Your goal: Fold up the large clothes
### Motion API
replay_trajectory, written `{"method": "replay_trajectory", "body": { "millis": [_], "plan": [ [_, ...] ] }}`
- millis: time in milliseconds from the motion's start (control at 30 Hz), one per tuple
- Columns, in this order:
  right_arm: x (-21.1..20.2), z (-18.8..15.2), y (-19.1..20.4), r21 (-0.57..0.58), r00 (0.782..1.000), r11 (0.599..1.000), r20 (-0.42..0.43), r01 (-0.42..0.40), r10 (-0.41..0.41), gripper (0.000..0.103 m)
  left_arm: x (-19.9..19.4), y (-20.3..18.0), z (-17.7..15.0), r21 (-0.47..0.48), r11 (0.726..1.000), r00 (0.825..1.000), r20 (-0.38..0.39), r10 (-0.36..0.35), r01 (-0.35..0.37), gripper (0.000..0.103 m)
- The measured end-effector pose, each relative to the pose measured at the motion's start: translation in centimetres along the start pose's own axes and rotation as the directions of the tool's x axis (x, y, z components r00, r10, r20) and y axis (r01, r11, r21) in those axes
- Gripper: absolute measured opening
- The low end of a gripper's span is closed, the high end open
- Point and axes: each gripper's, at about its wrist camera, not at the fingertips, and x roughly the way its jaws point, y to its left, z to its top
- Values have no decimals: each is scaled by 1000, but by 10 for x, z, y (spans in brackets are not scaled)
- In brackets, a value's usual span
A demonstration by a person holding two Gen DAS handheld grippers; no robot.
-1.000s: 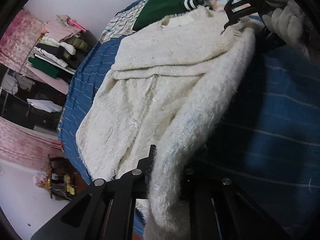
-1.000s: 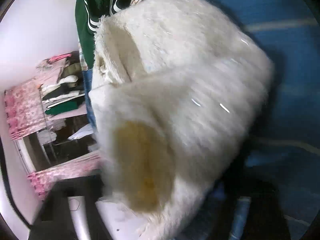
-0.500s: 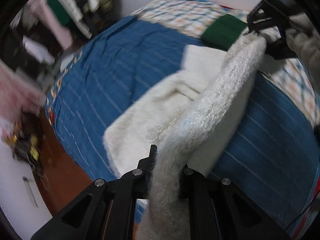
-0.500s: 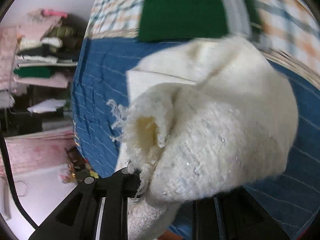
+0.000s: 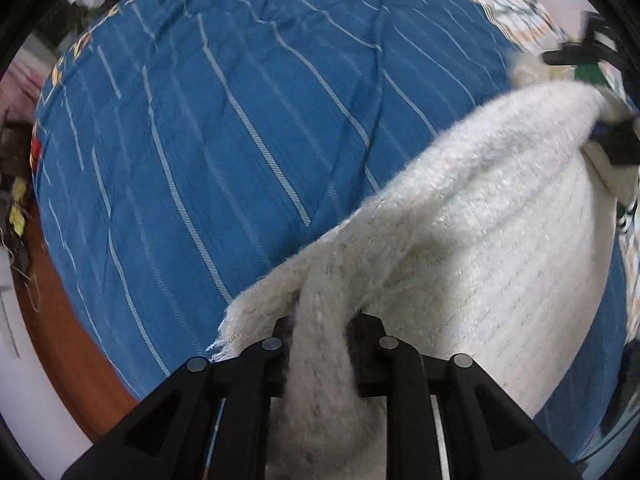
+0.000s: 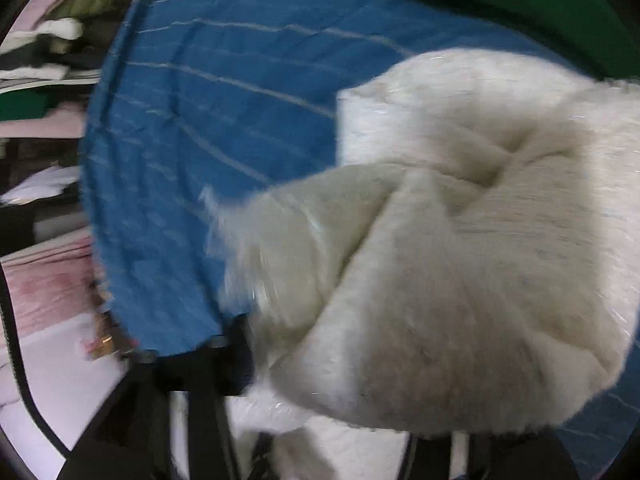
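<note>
Presently catalogued: one fuzzy cream-white sweater (image 5: 480, 240), knit with faint glinting threads, lifted off a blue bedspread (image 5: 240, 140) with thin pale stripes.
Left gripper (image 5: 322, 332): black jaws closed on a bunched fold of the sweater's edge, the cloth running down between them.
Right gripper (image 5: 592, 92): seen at the far right of the left wrist view, at the sweater's other end; in its own view the sweater (image 6: 460, 220) bulges over the jaws and motion blur hides them, so whether they are apart or together cannot be told.
Sweater position: stretched between the two grippers, its lower body sagging toward the bedspread (image 6: 200, 140).
Also present: a green garment (image 6: 520, 4) at the far end of the bed; a shelf of folded clothes (image 6: 52, 52) beside the bed; a reddish-brown floor (image 5: 68, 340).
</note>
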Motion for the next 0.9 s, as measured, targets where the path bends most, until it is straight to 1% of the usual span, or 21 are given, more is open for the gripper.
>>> {"method": "replay_trajectory", "body": {
  "millis": [33, 67, 100, 133, 167, 200, 267, 333, 400, 433, 500, 567, 633, 667, 700, 733, 767, 800, 833, 867, 900],
  "plan": [
    [-5, -1, 0, -22, 999, 999, -13, -50, 50, 68, -3, 2, -2, -11, 1000, 1000, 4, 10, -10, 27],
    [-16, -6, -3, -52, 994, 993, -25, -111, 110, 68, -7, 4, -5, -20, 999, 1000, 10, 25, -25, 38],
    [-31, -13, -9, -80, 984, 981, -30, -177, 175, 68, -10, 7, -6, -28, 999, 999, 17, 33, -33, 56],
    [-43, -17, -19, -94, 975, 970, -20, -223, 222, 68, -15, 10, -10, -45, 997, 997, 36, 69, -67, 68],
    [-61, -25, -33, -103, 967, 962, 10, -252, 255, 68, -19, 12, -13, -53, 995, 995, 45, 91, -89, 89],
    [-78, -35, -51, -103, 962, 960, 52, -261, 267, 68, -19, 14, -16, -61, 992, 992, 57, 115, -111, 93],
    [-108, -50, -85, -105, 958, 969, 154, -225, 240, 69, -7, 19, -21, -65, 987, 988, 40, 151, -148, 93],
    [-133, -63, -129, -69, 951, 988, 268, -138, 152, 76, 6, 25, -20, -76, 984, 986, 13, 163, -162, 93],
    [-137, -67, -173, 5, 946, 993, 305, -116, 109, 77, 13, 29, -16, -93, 982, 986, 6, 164, -163, 96],
    [-131, -64, -189, 39, 948, 991, 298, -125, 108, 77, 16, 31, -15, -97, 982, 986, 7, 164, -163, 96],
    [-103, -51, -229, 93, 954, 977, 250, -193, 165, 77, 18, 32, -15, -87, 981, 985, 15, 175, -173, 97],
    [-76, -34, -248, 106, 948, 960, 216, -259, 232, 77, 20, 32, -13, -72, 980, 982, 24, 186, -184, 97],
    [-48, -14, -255, 109, 933, 938, 192, -329, 305, 77, 21, 31, -13, -51, 979, 979, 34, 199, -197, 97],
    [-34, -4, -257, 112, 915, 919, 195, -378, 353, 78, 21, 28, -14, -46, 978, 978, 38, 203, -202, 98],
    [-21, 3, -249, 108, 901, 906, 209, -409, 381, 74, 21, 27, -15, -37, 977, 977, 44, 209, -208, 98],
    [-20, 8, -245, 94, 877, 891, 248, -445, 412, 66, 21, 27, -16, -29, 976, 975, 48, 217, -216, 98],
    [-19, 10, -241, 87, 871, 888, 260, -452, 417, 45, 21, 27, -17, -22, 974, 973, 53, 225, -224, 98],
    [-17, 8, -236, 87, 868, 887, 270, -453, 416, 35, 23, 19, -10, -18, 973, 972, 54, 231, -230, 98],
    [-18, 5, -235, 89, 858, 881, 287, -466, 425, 32, 24, 17, -9, -12, 972, 970, 56, 237, -236, 98],
    [-22, 0, -236, 94, 852, 876, 305, -472, 426, 27, 26, 15, 4, -8, 971, 969, 57, 241, -241, 98],
    [-29, -10, -239, 111, 837, 864, 336, -491, 432, 24, 23, 9, 5, -3, 969, 968, 60, 245, -245, 98]
  ]
}}
